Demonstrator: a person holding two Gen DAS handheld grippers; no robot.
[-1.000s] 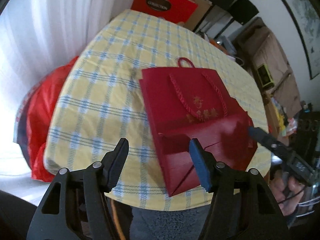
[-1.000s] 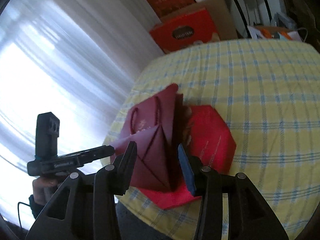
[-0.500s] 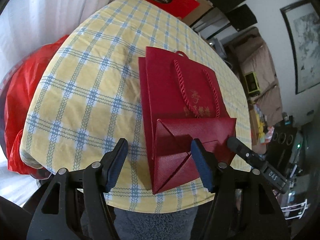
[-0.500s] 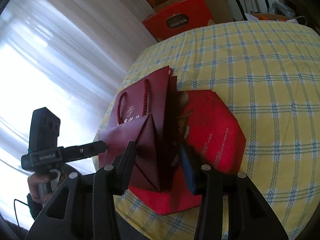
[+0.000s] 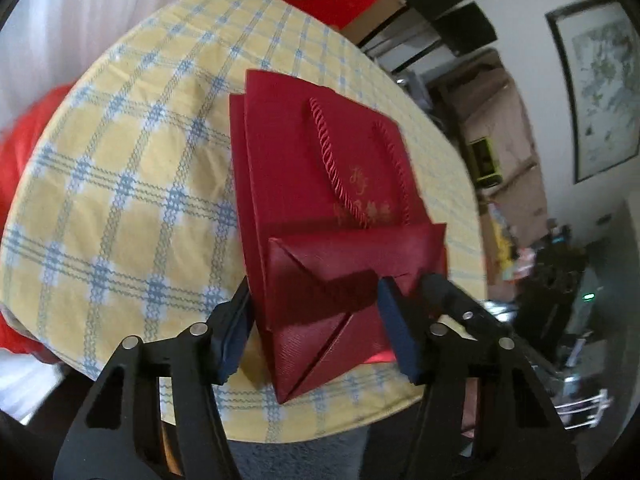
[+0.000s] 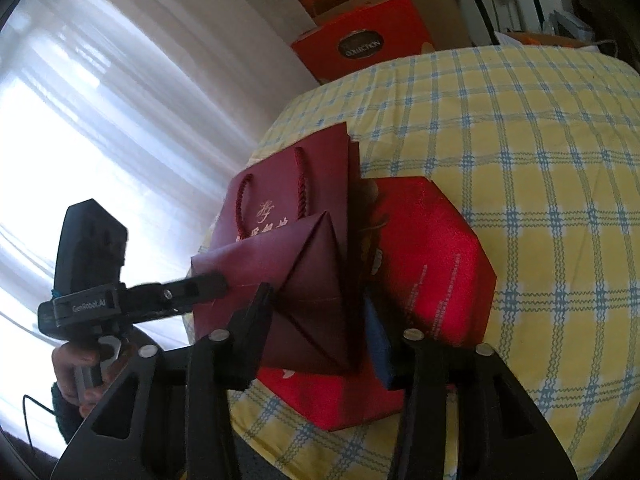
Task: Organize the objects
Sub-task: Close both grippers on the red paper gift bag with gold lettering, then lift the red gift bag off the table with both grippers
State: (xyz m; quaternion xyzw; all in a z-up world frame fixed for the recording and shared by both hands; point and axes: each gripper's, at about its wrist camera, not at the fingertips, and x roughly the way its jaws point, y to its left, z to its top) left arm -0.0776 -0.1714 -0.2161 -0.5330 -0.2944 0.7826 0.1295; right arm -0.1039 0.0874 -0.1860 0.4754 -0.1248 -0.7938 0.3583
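Far left of the left wrist view, a heap of red fabric (image 5: 24, 152) hangs off the counter's (image 5: 120, 168) left edge, clear of my work. Moving right: my left claw (image 5: 312, 320) straddles the folded bottom of the dark red gift bag (image 5: 320, 184). Its jaws are closing, the bag's flap between them, but the pads don't look pressed on it yet, so I call it released. The bag lies flat at the counter's near edge, rope handles pointing toward the far edge, its bottom fold poking over the rim toward me.

On to the right wrist view: my left hand (image 6: 76, 364) carries that claw in from the window side. Then my right claw (image 6: 316, 320) comes in, jaws also closing around the same folded bottom. Again I see the paper between the pads, not a firm pinch. Just right of the bag, partly under it, sits the bright red octagonal box (image 6: 436, 256), near the counter's near edge.

Progress, as I judge it: early. The bag is folded flat, but bag and box overlap and nothing looks put away. Left to do: grip the bag, separate it from the box, place both.

In the way: the box under the bag's right side. At the far edge stands a red carton (image 6: 360, 40), well apart.
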